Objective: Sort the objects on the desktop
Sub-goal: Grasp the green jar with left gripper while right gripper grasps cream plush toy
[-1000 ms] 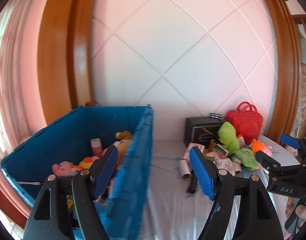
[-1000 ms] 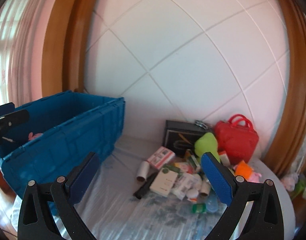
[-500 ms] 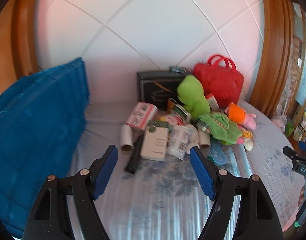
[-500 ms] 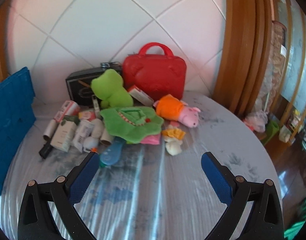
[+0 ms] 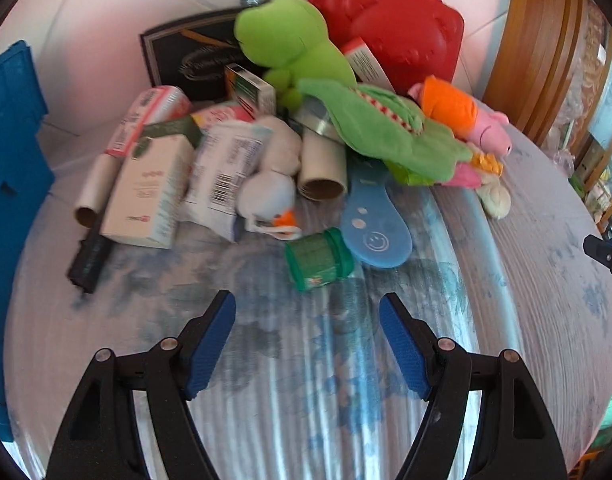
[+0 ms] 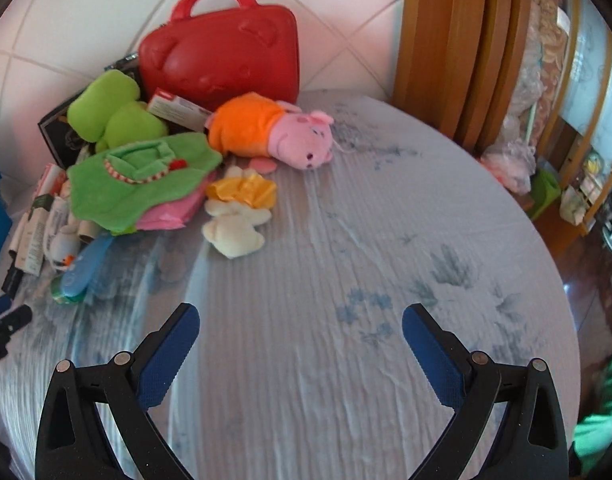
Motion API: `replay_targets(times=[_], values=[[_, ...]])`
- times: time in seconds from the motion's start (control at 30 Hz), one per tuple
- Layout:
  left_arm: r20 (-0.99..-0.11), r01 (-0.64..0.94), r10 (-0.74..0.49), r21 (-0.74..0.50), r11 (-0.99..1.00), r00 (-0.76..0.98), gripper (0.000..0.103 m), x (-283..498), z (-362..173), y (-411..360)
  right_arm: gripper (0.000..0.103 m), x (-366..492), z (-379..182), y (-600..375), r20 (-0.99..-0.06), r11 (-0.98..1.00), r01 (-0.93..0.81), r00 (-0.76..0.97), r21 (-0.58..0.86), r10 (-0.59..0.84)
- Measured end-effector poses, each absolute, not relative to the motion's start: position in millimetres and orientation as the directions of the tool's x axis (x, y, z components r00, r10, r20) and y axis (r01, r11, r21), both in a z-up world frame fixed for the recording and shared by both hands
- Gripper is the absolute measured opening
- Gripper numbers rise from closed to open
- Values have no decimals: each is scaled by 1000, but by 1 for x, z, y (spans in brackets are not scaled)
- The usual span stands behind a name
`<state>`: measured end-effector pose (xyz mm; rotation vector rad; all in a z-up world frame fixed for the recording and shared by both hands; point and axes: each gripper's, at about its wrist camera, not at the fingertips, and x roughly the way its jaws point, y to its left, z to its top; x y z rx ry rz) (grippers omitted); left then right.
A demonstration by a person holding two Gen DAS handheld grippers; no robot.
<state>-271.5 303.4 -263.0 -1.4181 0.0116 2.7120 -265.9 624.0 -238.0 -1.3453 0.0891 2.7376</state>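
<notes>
A heap of things lies on the round table (image 5: 306,400): a green plush frog (image 5: 290,40), a red case (image 5: 389,28), a pink pig toy in orange (image 6: 270,130), boxes, cardboard tubes and a blue flat tool (image 5: 375,222). A small green jar (image 5: 317,258) lies nearest my left gripper (image 5: 307,312), which hangs open and empty just short of it. My right gripper (image 6: 302,322) is open and empty over bare cloth, below a cream plush (image 6: 234,228). The left gripper's tip (image 6: 6,320) shows at the right wrist view's left edge.
The blue crate (image 5: 10,152) stands at the left edge of the table. A black box (image 5: 190,56) leans on the white tiled wall behind the heap. Wooden framing (image 6: 457,40) and a cluttered room lie beyond the table's right rim.
Both grippers have swung right from the blue crate and dropped toward the table. The heap now fills the left wrist view, and the crate has slid to its left edge.
</notes>
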Motion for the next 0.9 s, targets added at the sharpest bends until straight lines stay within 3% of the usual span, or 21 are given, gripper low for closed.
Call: replay_targets(times=[0.3, 0.77, 0.83, 0.9], values=[[-863, -62, 57, -29, -998, -502, 74, -313, -315, 323, 103, -313, -280, 631, -832, -997, -52, -555, 53, -15], [-834, 3, 78, -95, -995, -546, 74, -325, -301, 306, 102, -367, -301, 609, -818, -990, 4, -562, 144, -121], [-848, 24, 32, -53, -998, -530, 67, -334, -309, 312, 99, -370, -300, 607, -816, -989, 5, -565, 147, -124], [-866, 49, -1, -27, -998, -500, 50, -340, -319, 309, 91, -374, -299, 604, -813, -990, 11, -570, 142, -123]])
